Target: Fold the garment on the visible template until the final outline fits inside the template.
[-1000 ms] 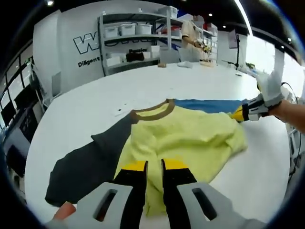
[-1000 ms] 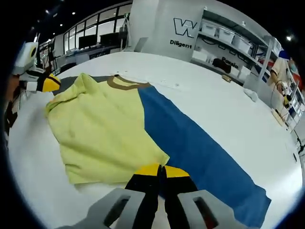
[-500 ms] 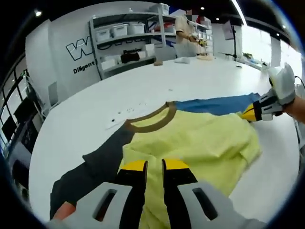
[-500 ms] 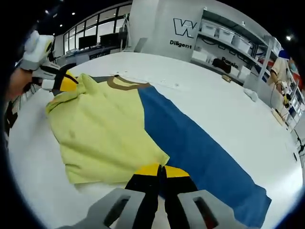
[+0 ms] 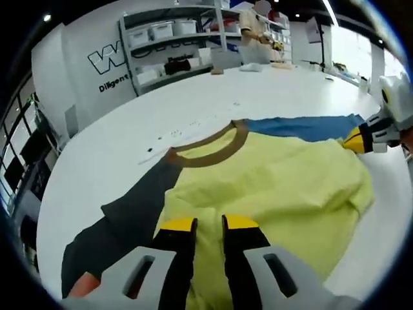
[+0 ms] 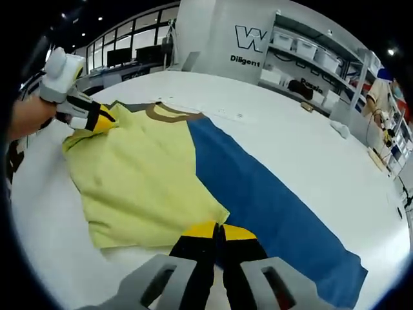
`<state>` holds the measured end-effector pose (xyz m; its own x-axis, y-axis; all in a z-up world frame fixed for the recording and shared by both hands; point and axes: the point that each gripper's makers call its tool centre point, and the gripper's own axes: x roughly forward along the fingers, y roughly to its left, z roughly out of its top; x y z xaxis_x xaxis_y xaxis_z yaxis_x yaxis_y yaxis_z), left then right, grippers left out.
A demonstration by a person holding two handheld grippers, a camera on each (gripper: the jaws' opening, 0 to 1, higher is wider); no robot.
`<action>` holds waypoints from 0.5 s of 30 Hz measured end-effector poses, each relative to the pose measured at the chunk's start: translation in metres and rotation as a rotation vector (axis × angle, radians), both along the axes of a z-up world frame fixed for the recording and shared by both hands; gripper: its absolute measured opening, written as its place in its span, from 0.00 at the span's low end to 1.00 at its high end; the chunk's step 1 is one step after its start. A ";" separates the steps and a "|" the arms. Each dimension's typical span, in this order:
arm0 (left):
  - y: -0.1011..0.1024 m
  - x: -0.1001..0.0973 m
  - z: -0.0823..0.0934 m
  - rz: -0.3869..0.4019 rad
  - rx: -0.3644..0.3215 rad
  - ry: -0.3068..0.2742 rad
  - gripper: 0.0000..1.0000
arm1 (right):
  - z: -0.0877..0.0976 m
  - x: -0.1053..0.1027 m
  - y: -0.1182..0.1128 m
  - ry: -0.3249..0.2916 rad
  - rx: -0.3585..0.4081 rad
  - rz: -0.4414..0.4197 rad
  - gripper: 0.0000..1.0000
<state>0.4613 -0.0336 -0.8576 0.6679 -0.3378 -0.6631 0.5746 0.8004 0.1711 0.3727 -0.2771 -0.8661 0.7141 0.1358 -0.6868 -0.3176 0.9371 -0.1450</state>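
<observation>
Left gripper (image 5: 208, 225) is pinching the yellow garment (image 5: 277, 187) at its near edge with the jaws nearly together, while your right gripper (image 6: 217, 231) is clamping the opposite corner, jaws closed. You are working the shirt on the white table (image 6: 290, 148), where it is lying across the blue template (image 6: 271, 206). Be carrying both corners level and together so the fold is landing straight inside the blue outline.
</observation>
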 end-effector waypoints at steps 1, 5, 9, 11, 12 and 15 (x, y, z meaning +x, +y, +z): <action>-0.001 0.000 -0.001 -0.002 0.000 -0.002 0.17 | 0.000 0.000 0.000 0.000 0.000 0.000 0.00; -0.001 0.004 0.000 0.003 0.019 -0.022 0.16 | 0.000 0.000 0.000 0.000 -0.003 0.002 0.00; 0.002 0.004 -0.003 0.003 0.024 -0.014 0.03 | 0.000 0.001 0.000 -0.001 0.000 0.003 0.00; 0.004 0.004 -0.003 0.002 0.027 -0.014 0.01 | 0.000 0.001 0.000 0.000 0.003 0.003 0.00; 0.004 0.005 -0.003 0.000 0.024 -0.012 0.01 | 0.000 0.001 0.000 0.000 0.002 0.003 0.00; 0.005 0.004 -0.001 -0.004 0.012 -0.010 0.00 | 0.000 0.001 0.000 0.003 0.012 -0.002 0.00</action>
